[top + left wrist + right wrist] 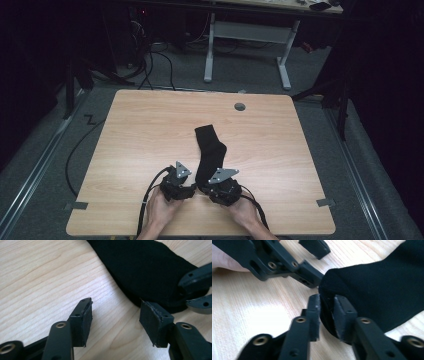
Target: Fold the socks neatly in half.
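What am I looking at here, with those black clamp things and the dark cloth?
A person sits at a wooden table and holds a hand-operated gripper in each hand. One picture looks down from above; the other two come from small cameras that ride on each gripper. A black sock lies flat on the table. The right gripper has the sock's near end between its narrow jaws, though I cannot tell whether it pinches it. The left gripper stands open over bare wood beside the sock's edge.

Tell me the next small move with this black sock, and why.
Probably close the left gripper onto the sock's near edge. Its fingers stand open over bare wood beside the edge, while the right gripper already has its fingers around the edge.
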{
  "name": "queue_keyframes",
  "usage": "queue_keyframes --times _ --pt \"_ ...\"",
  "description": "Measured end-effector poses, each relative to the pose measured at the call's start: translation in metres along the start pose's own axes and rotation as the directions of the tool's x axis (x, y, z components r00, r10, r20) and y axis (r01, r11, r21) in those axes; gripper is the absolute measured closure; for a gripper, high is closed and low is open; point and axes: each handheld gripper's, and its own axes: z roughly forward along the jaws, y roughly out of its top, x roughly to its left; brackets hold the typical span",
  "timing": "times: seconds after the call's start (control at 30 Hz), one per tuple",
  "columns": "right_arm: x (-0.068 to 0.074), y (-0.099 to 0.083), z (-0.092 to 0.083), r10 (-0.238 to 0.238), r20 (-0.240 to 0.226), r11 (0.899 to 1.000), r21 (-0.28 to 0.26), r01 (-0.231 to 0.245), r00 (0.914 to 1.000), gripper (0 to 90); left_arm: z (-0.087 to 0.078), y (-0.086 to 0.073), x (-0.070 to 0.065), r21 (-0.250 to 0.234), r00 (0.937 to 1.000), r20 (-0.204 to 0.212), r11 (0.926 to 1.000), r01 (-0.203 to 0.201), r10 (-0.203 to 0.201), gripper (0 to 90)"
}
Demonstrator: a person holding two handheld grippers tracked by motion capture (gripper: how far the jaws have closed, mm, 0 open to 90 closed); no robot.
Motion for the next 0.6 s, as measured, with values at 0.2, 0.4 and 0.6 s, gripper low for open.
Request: queue_keyframes --times 0.2,0.4,0.6 --pt "-0.011 0.005 -0.025 0.049 0.022 0.992 -0.122 -0.046 0.9986 68.4 -0.014 0.001 0.009 -0.058 0.9996 0.002 0.9979 0.030 -0.030 43.1" --pt "-0.041 0.017 -0.013 0.142 0.140 0.985 -0.121 -0.125 0.9800 68.5 -0.008 0.019 0.019 -0.090 0.9984 0.005 0.9943 0.057 -0.057 42.8" --pt "-0.051 0.011 0.020 0.146 0.147 0.989 -0.048 -0.140 0.9783 67.4 0.003 0.025 0.030 -0.100 0.9950 0.014 0.9900 0.100 -0.099 44.9"
